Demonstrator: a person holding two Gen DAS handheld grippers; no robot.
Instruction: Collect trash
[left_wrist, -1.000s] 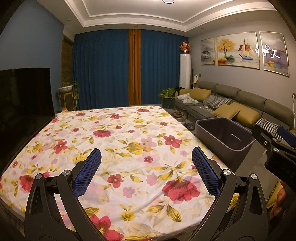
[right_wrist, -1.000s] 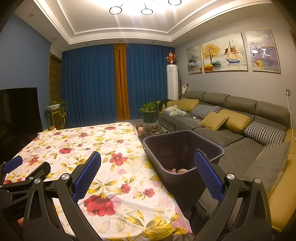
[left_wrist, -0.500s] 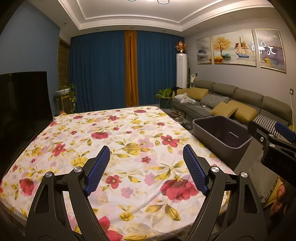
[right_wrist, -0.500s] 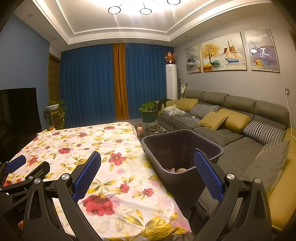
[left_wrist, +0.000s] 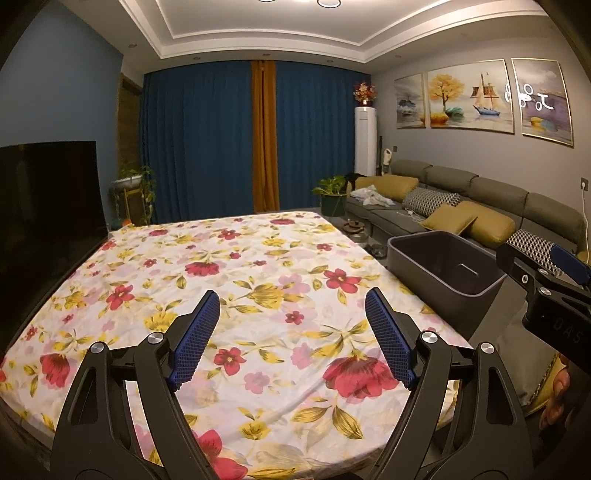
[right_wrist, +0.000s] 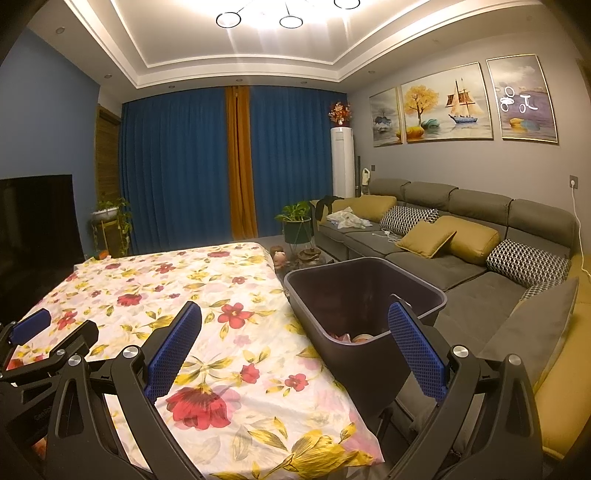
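Left wrist view: left tool (left_wrist: 291, 339) narrowed slightly, jaws apart, empty over floral worktop (left_wrist: 258, 266); bin (right_wrist: 365, 295) holds trash; collecting seemingly finished.

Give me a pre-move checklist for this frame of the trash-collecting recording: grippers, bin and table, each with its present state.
1. Left gripper empty: ok; jaws have just been closing a little, nothing between them.
2. Right gripper empty: ok, jaws wide apart.
3. Bin upright and open beside the table: ok.
4. Bin contents: ok, some items lie at the bottom; what they are, cannot tell.
5. Trash left on the floral tablecloth: none visible in either view; the near edge is hidden by the grippers, so cannot tell fully.
6. Grippers apart from each other: ok.
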